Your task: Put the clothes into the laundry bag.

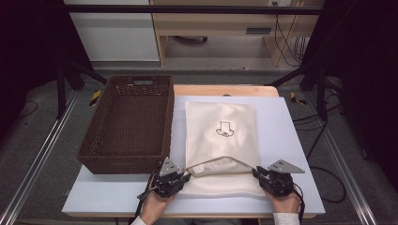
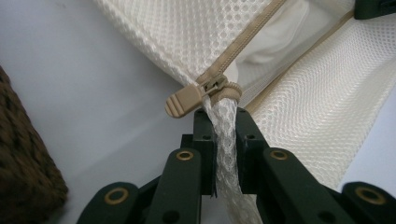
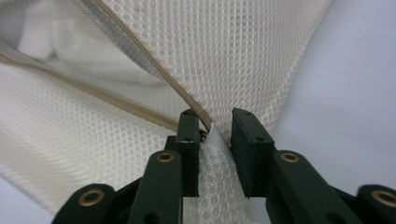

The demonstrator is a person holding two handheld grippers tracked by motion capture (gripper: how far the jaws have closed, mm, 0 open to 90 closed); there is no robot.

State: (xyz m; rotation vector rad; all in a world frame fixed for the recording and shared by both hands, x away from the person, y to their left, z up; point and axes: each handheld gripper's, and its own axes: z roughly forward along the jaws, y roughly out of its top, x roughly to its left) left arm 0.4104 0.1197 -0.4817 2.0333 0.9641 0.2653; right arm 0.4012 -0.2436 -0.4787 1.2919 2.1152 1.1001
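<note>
A cream mesh laundry bag [image 1: 220, 140] is lying on the white tabletop [image 1: 291, 140] right of centre, its unzipped mouth gaping along the near edge, just beside the brown wicker basket [image 1: 129, 123] sitting at the left edge. The left gripper [image 2: 219, 126] is clenching the bag's near-left corner just below the tan zipper pull [image 2: 187, 100]. The right gripper [image 3: 215, 135] is straddling the near-right corner; one pad is touching the mesh while the other is standing slightly off it.
</note>
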